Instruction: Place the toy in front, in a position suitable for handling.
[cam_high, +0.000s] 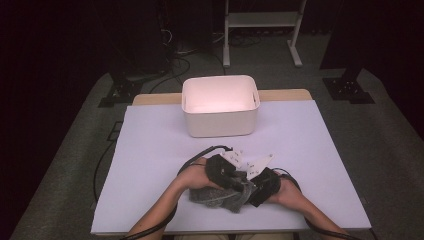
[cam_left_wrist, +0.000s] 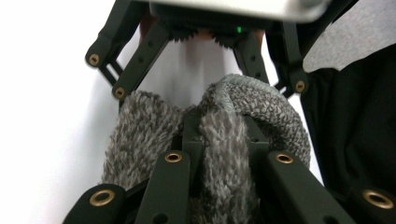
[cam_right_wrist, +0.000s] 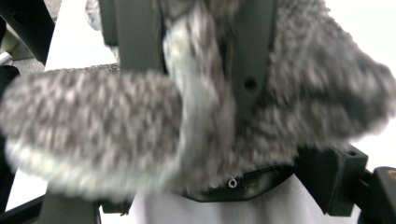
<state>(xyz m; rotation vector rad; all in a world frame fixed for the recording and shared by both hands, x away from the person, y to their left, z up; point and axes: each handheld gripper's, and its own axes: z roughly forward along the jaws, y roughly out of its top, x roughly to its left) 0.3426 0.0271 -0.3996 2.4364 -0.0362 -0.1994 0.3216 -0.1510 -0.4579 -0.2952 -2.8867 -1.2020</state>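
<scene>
Grey fuzzy knitwear, a sock-like piece (cam_high: 222, 195), is bunched on the white table (cam_high: 150, 150) directly between the two grippers, near the person's edge. The left gripper (cam_high: 231, 176) is held over the top left of the bundle, and the right gripper (cam_high: 254, 189) is pressed in against its right side, so that the two tools are seen almost touching above the fabric.

In the left gripper view, a fold of the knitwear (cam_left_wrist: 224, 140) is pinched between the two black jaws, which are drawn close together on it; the ribbed cuff edge is arched just beyond the jaw tips, and the other gripper's black linkage is seen right behind it.

In the right gripper view, the picture is blurred, yet a strip of the fabric (cam_right_wrist: 196, 93) is seen clamped between the narrowly set jaws, with the rest of the pile spread to both sides of them.

A white bin (cam_high: 220, 105) is placed well ahead of both grippers, at the far middle of the table. Black cables are trailed back from each gripper along the forearms.
</scene>
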